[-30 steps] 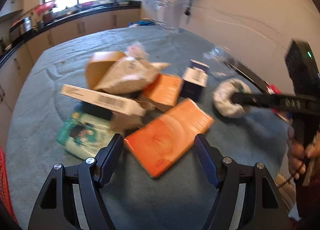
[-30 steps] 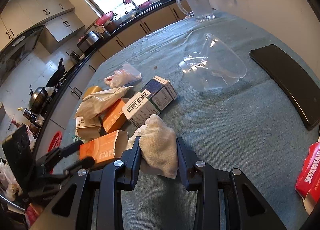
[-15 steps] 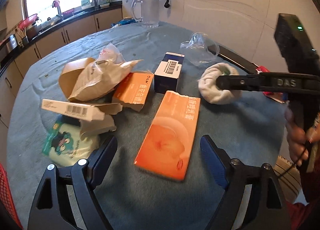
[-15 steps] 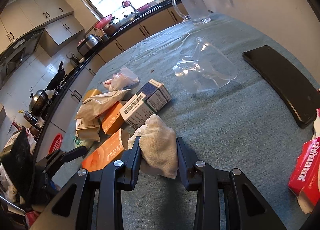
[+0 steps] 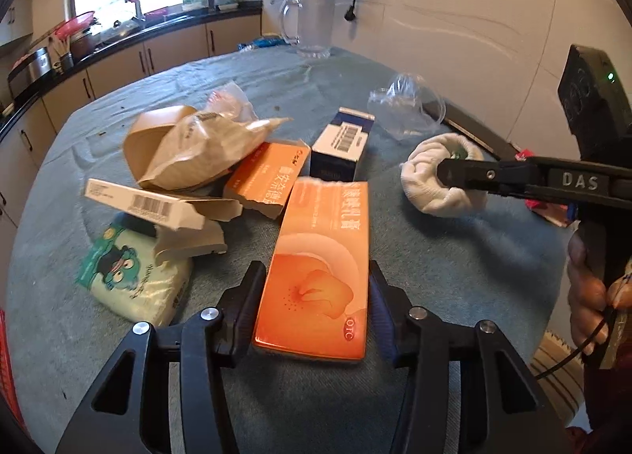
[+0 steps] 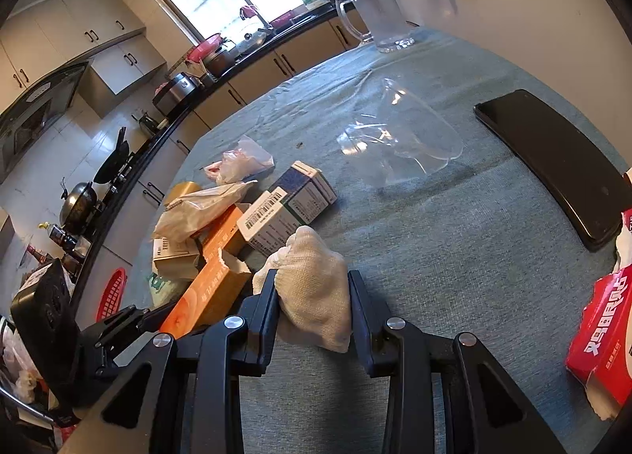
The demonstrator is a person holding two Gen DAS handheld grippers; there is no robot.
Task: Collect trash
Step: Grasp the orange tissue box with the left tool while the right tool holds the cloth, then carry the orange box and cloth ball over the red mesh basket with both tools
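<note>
A long flat orange box (image 5: 320, 268) lies on the blue-grey tablecloth (image 5: 434, 280), lengthwise between the fingers of my left gripper (image 5: 314, 271). Its jaws are closing and both pads touch the box's long sides. The same box (image 6: 209, 292) shows at the lower left of the right wrist view, with the left gripper (image 6: 130, 316) behind it. My right gripper (image 6: 313, 280) is shut on a balled white knitted cloth (image 6: 312, 296), just above the table. From the left wrist view that cloth (image 5: 434, 185) sits at the right gripper's (image 5: 454, 173) tip.
A trash pile lies ahead: a smaller orange box (image 5: 268, 177), a blue-and-white box (image 5: 341, 146), a crumpled paper bag (image 5: 189, 150), a white barcode box (image 5: 150, 205), a green packet (image 5: 130, 280). Further right are a clear plastic cup (image 6: 403, 150), a black slab (image 6: 553, 162) and a red box (image 6: 604, 319).
My left gripper has come forward around the long orange box and its jaws have narrowed from wide open onto the box's sides. The right gripper keeps the cloth and stays put.
</note>
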